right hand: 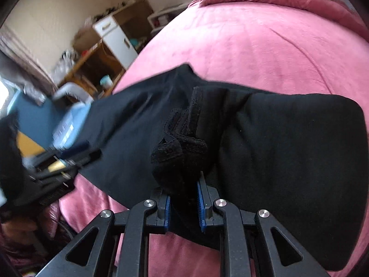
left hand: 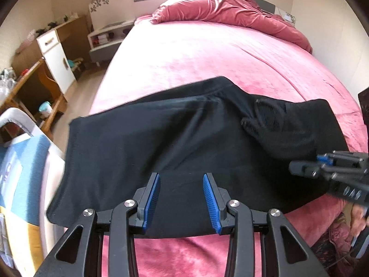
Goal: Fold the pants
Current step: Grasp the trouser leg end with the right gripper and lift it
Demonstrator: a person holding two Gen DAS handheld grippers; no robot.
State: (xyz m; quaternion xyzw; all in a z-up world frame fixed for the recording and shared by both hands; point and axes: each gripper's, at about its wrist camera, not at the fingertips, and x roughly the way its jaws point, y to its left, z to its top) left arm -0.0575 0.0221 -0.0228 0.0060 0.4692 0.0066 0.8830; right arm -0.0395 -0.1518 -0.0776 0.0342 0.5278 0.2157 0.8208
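Black pants (left hand: 161, 143) lie across the near end of a pink bed (left hand: 196, 53). My left gripper (left hand: 182, 184) is open, its blue pads apart just above the near edge of the pants, holding nothing. My right gripper (right hand: 184, 189) is shut on a bunched fold of the pants (right hand: 180, 157) near the waistband, lifting it a little. The right gripper also shows in the left wrist view (left hand: 327, 168) at the right edge. The left gripper shows blurred in the right wrist view (right hand: 57, 164) at the left.
A crumpled red duvet (left hand: 230, 9) lies at the far end of the bed. Left of the bed stand a white and wood cabinet (left hand: 55, 53), a wooden desk (left hand: 34, 87) and a chair with blue fabric (left hand: 23, 161). The bed's left edge drops to a wooden floor.
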